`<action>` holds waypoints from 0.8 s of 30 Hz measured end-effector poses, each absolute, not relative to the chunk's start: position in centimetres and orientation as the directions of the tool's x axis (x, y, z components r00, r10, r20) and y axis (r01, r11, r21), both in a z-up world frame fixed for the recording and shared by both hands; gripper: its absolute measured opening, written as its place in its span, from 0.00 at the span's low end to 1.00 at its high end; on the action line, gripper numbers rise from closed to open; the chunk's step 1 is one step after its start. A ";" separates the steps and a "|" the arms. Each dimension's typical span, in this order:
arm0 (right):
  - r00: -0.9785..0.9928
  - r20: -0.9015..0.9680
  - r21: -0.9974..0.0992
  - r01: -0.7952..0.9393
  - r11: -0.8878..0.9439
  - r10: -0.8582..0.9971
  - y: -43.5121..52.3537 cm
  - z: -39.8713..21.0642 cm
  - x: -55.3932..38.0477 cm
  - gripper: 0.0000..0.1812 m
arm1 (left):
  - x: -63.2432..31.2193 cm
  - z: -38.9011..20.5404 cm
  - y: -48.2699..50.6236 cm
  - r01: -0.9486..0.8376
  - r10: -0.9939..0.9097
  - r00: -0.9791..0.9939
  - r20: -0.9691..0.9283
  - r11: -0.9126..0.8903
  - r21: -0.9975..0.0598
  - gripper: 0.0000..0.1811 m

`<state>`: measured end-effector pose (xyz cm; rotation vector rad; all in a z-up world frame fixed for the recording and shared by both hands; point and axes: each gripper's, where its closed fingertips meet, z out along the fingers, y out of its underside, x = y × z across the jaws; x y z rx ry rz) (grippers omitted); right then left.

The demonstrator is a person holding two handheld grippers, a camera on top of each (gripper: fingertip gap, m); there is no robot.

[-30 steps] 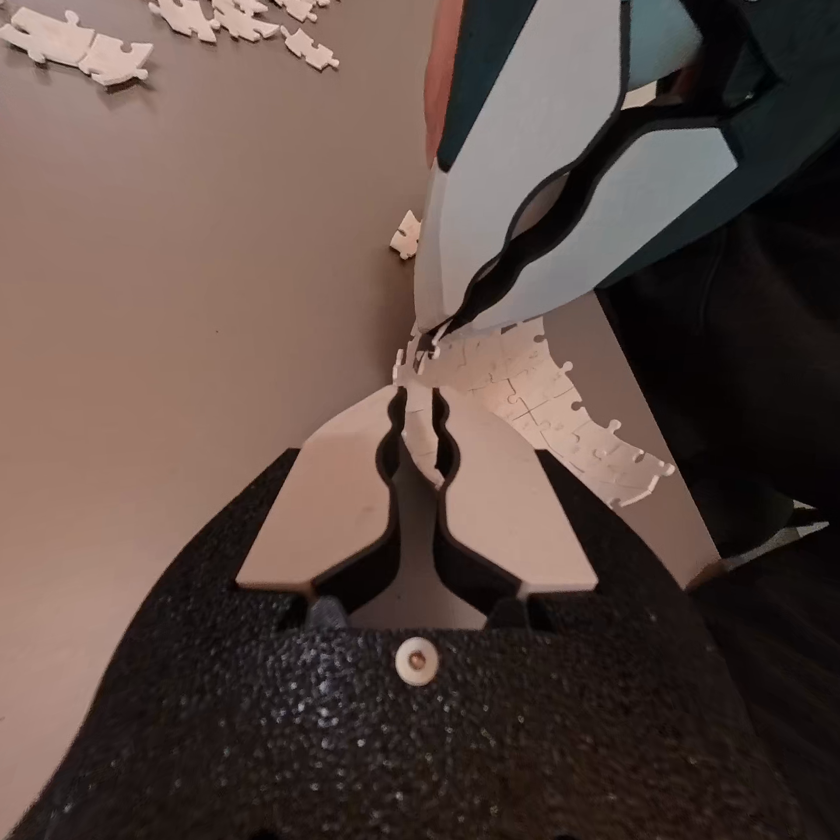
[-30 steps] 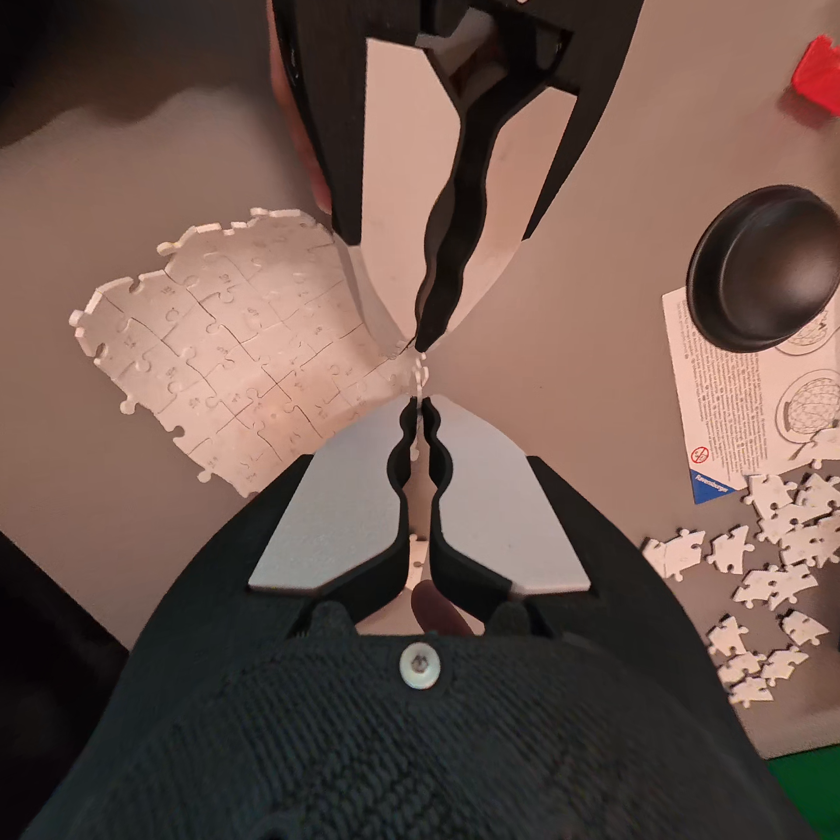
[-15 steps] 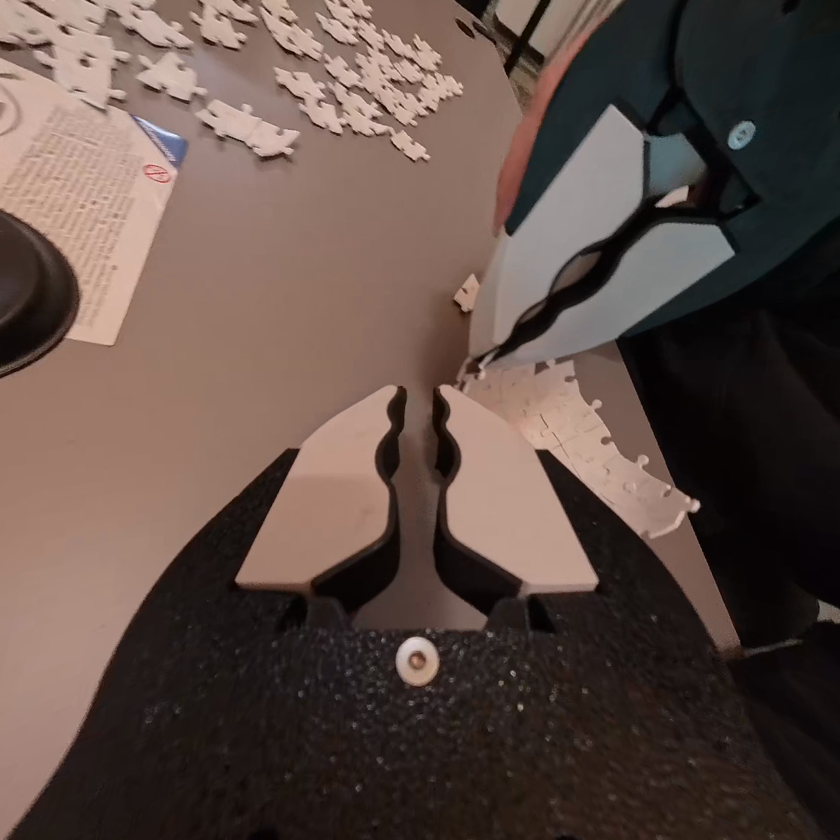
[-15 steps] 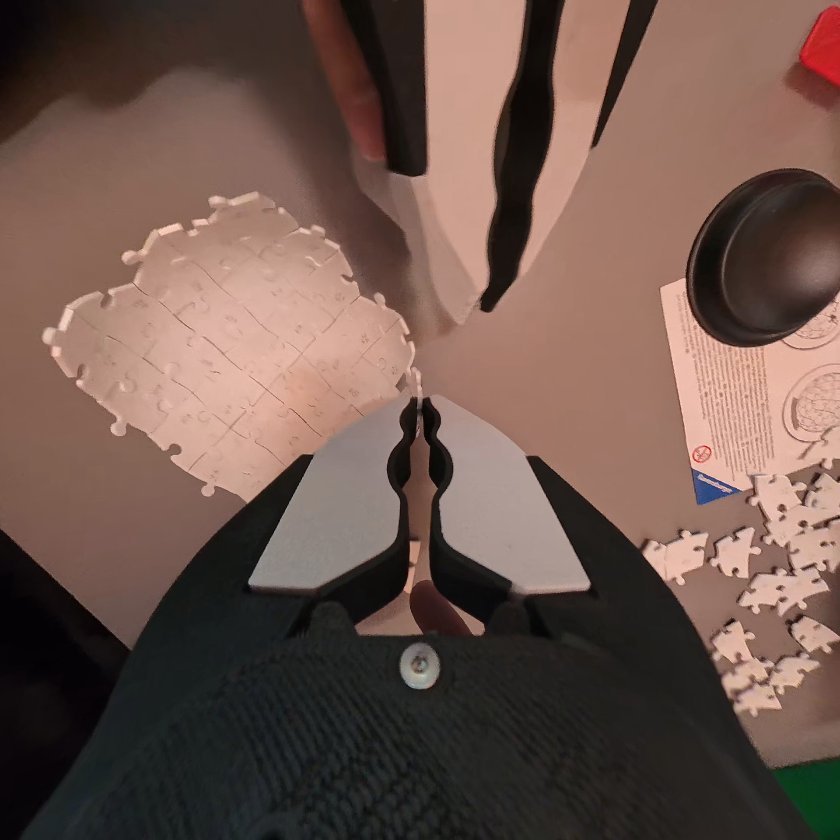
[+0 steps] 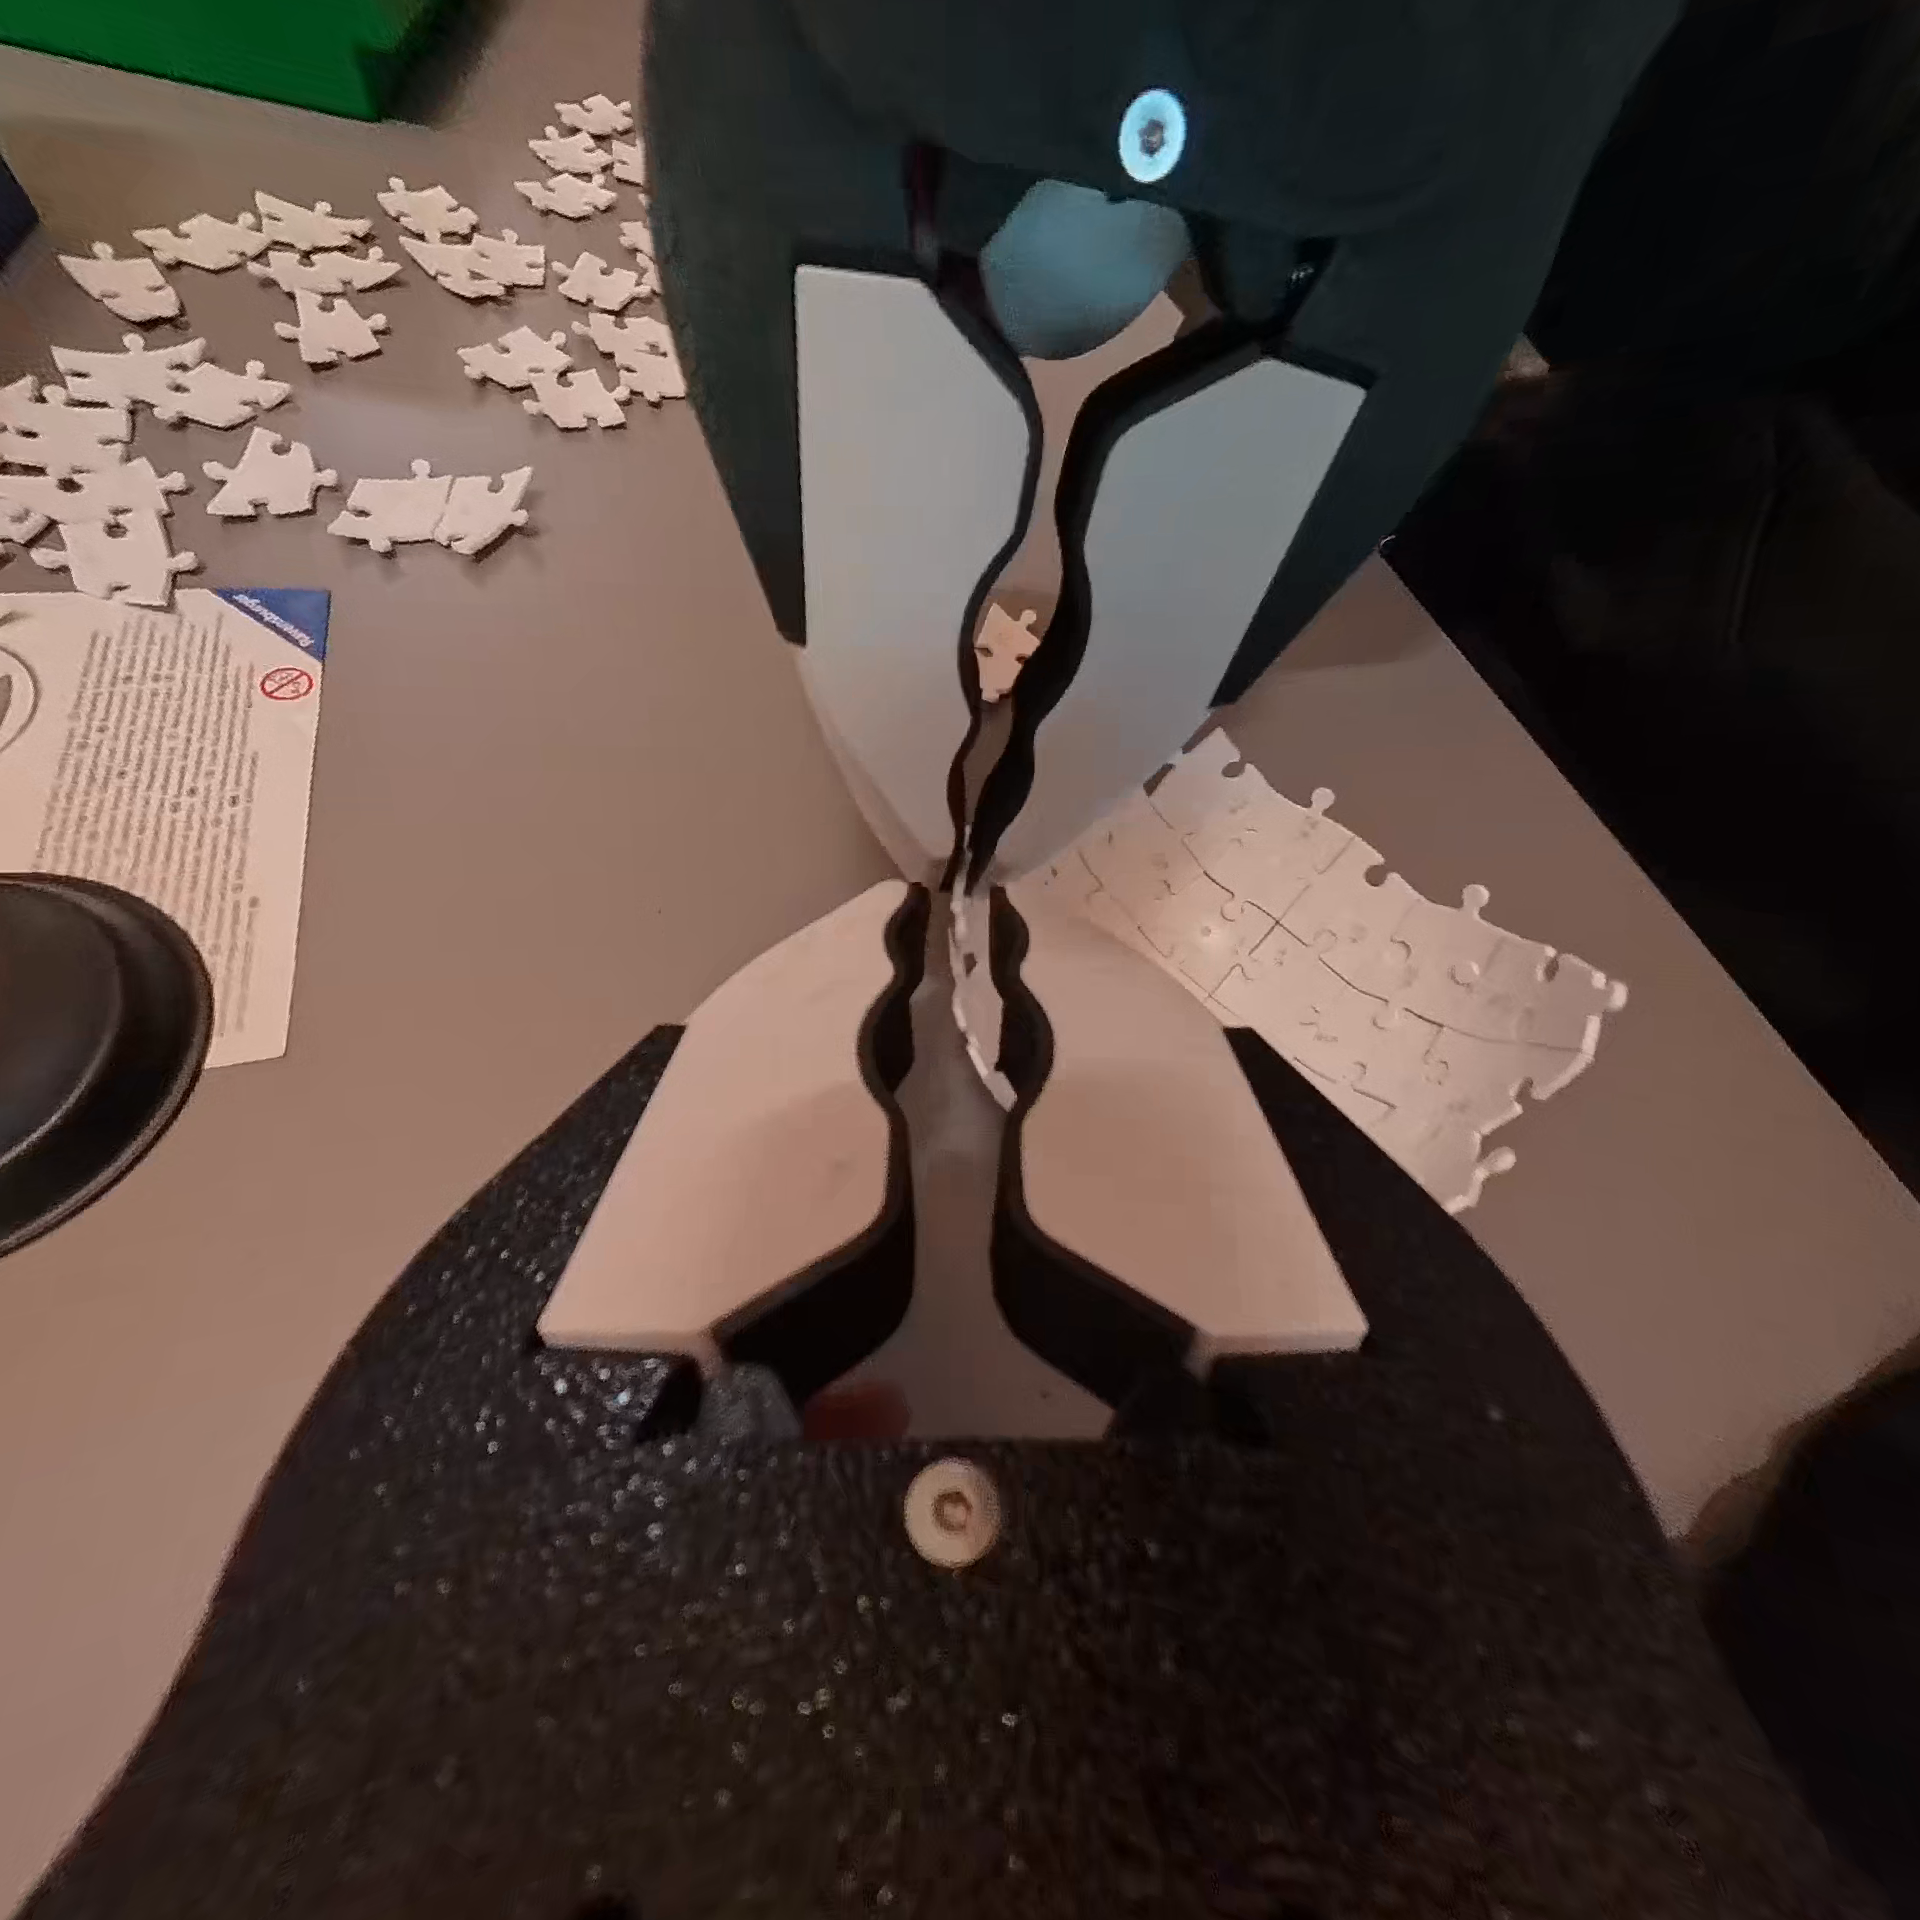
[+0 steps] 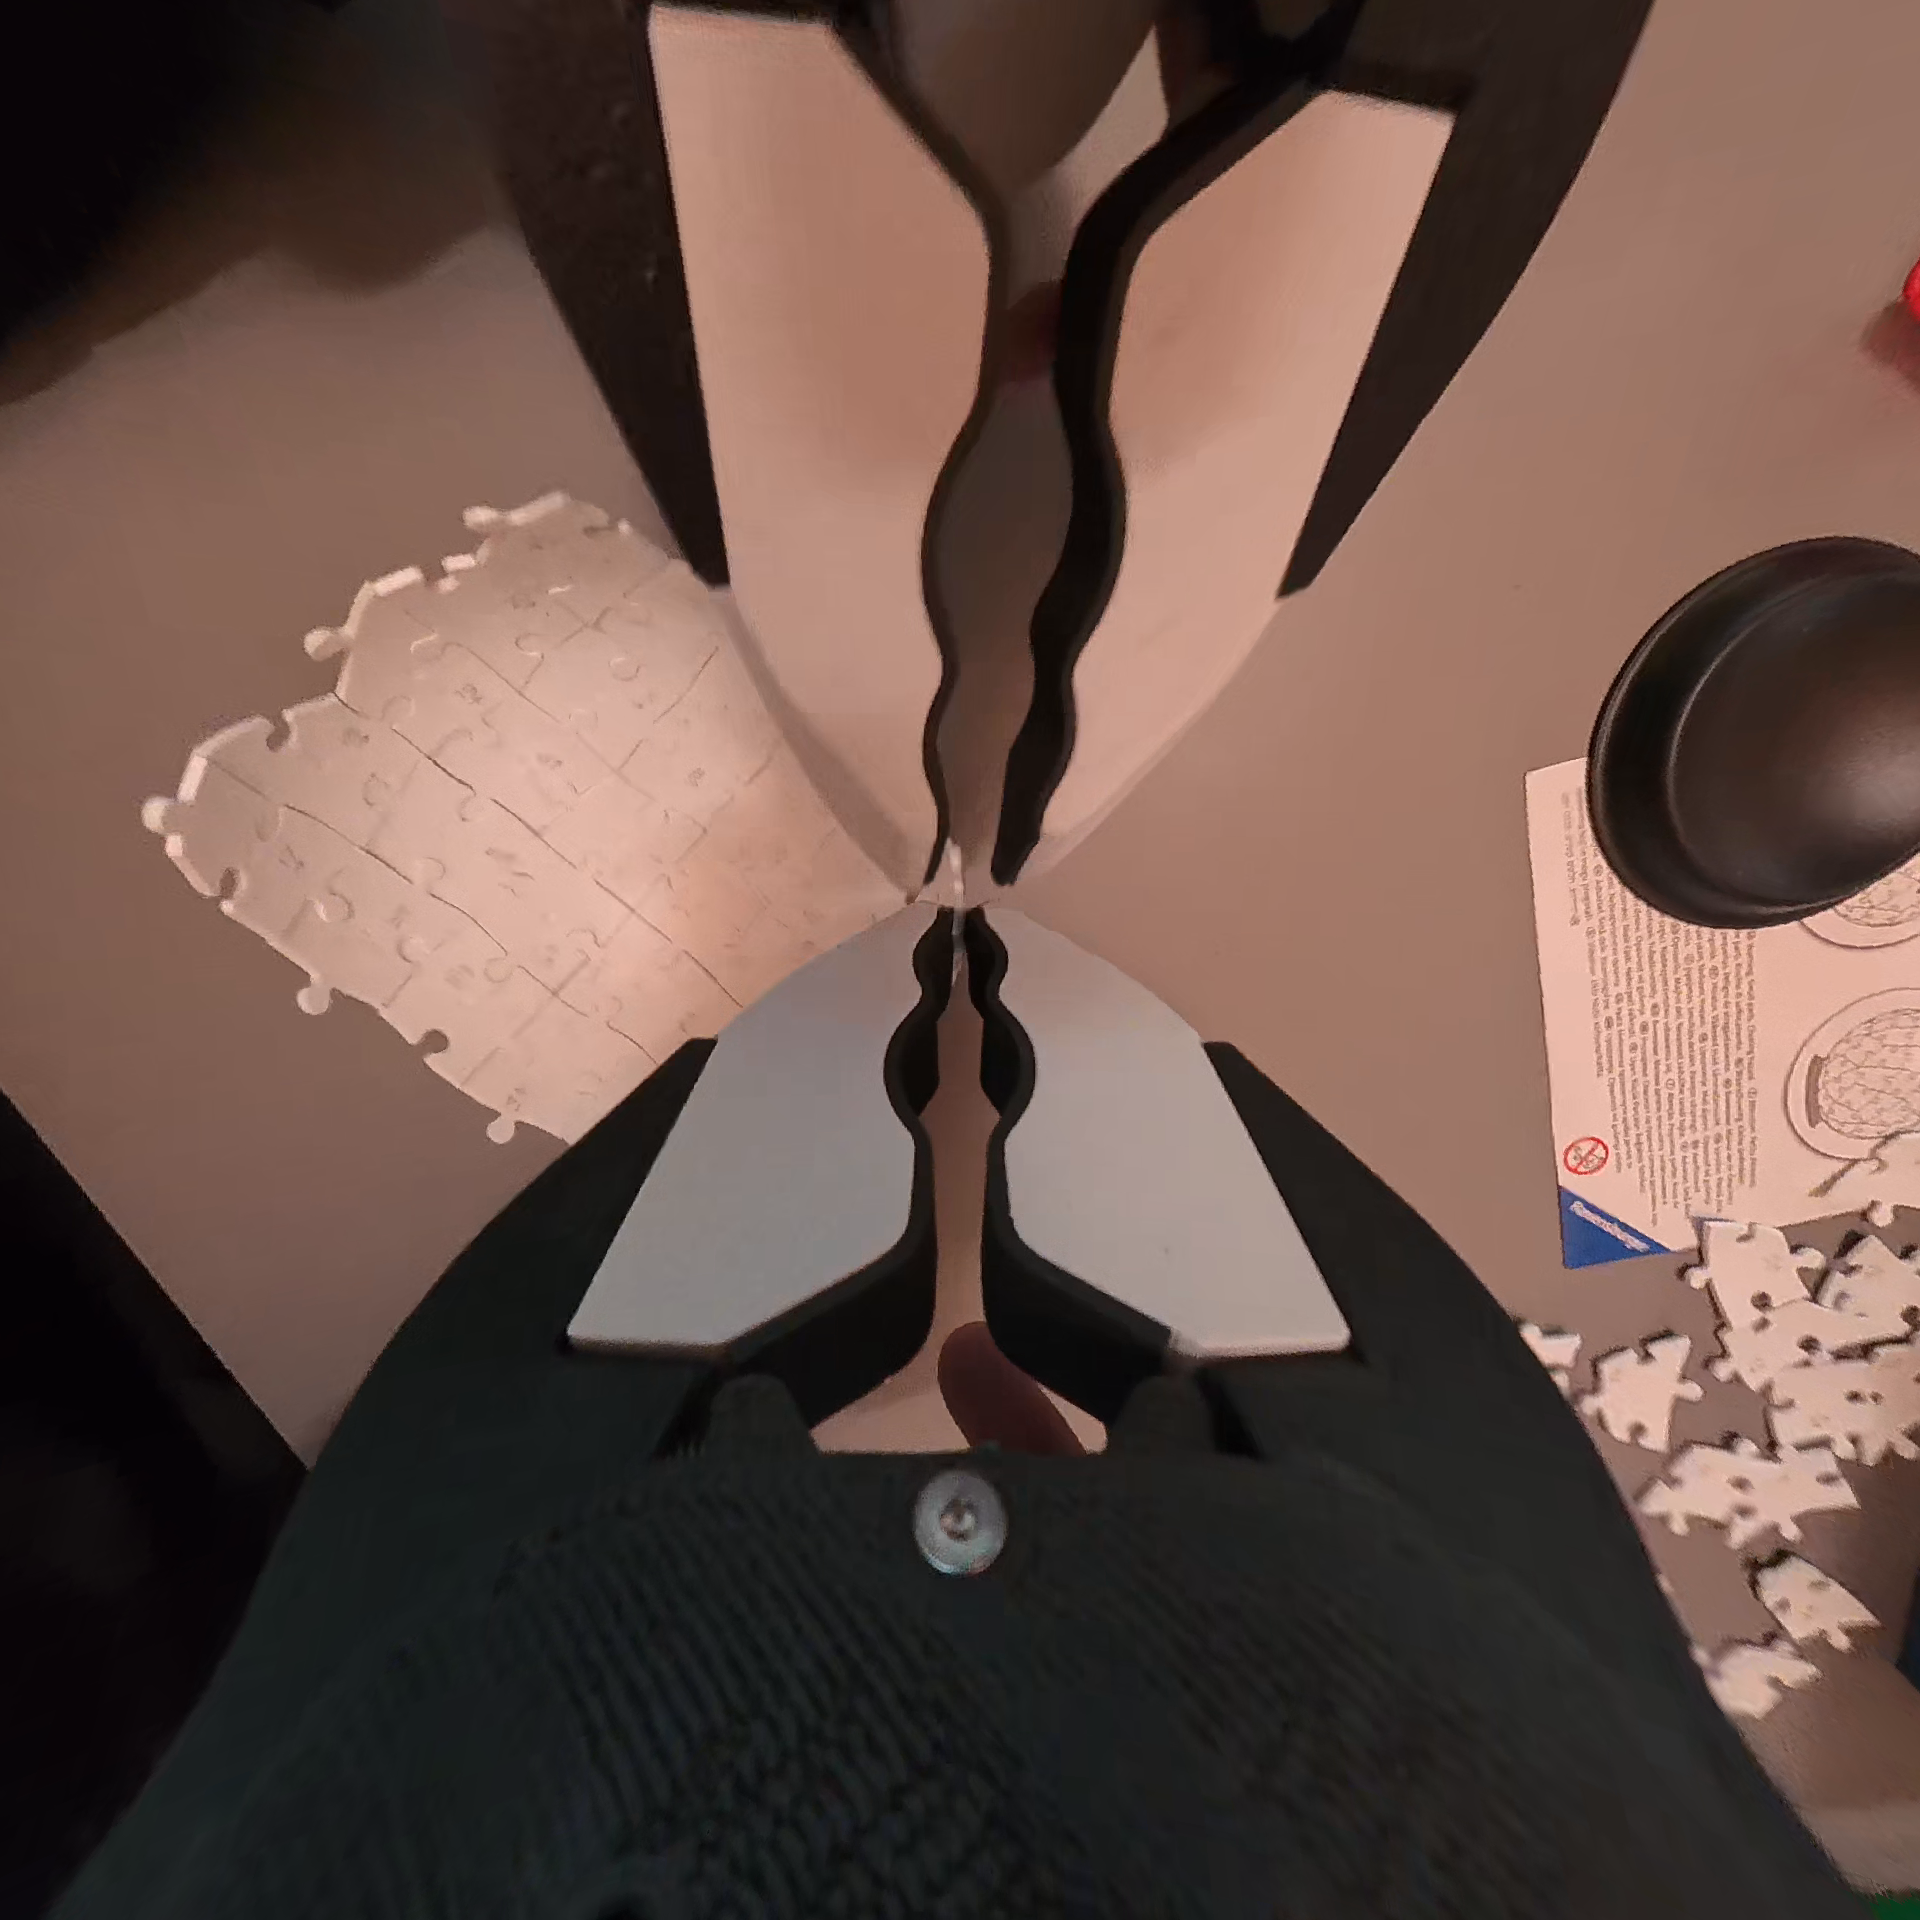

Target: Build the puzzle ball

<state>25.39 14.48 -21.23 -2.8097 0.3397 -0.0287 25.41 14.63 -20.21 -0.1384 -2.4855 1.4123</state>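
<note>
Near the table's [image 5: 582,831] edge lies the curved assembled puzzle section [image 5: 1340,966], its corner pinched by the nearly closed right gripper [image 6: 953,914]. Facing it tip to tip, the left gripper [image 5: 954,902] stands slightly parted around that edge. Loose pieces [image 5: 343,312] lie farther off.

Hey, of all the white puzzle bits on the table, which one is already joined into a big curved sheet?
The assembled section by the table edge, beside both grippers' tips; the loose pieces lie scattered singly or in pairs near the leaflet.
</note>
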 end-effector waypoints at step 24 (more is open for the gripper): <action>0.930 -0.043 -0.670 -0.297 -0.680 -0.365 14.6 -17.7 26.3 0.03 | 27.0 -15.9 14.8 -0.042 0.165 -0.981 0.102 0.333 -0.942 0.01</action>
